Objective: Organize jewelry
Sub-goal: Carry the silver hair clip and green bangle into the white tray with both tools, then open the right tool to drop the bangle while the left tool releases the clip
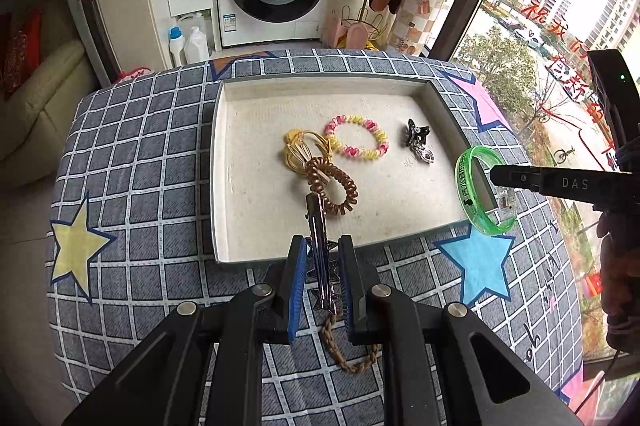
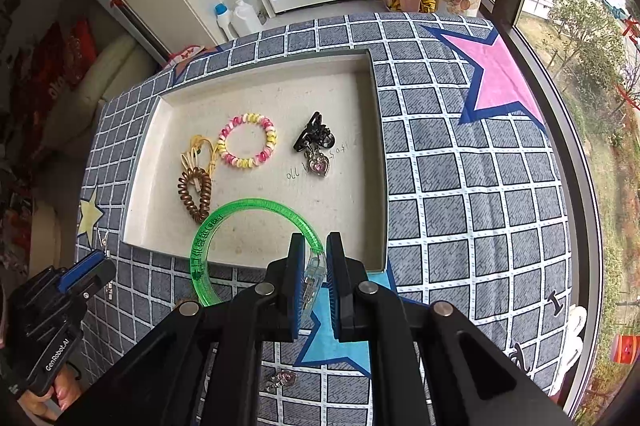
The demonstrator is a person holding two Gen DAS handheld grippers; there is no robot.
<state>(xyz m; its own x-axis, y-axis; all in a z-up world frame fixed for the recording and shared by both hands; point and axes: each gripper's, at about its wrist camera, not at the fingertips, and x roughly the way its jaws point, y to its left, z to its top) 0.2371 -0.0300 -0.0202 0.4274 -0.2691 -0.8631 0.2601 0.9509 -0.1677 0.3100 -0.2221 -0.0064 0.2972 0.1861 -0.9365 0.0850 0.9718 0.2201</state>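
Green translucent bangle [image 2: 208, 246] hung in our right gripper [image 2: 316, 266], whose jaws were closed on its clear clasp above the tray's near right corner. Our left gripper [image 1: 323, 266] carried a metallic hair clip [image 1: 320, 246]; its jaws stood narrowly apart around the clip, long axis pointing straight ahead over the near rim of the tray [image 1: 218, 186], toward the brown coil tie [image 1: 332, 186].

Light: bright daylight from the window [image 1: 560, 26], right of both tongs.
Focus: sharp.
Edges: fisheye-bent, dark corners.
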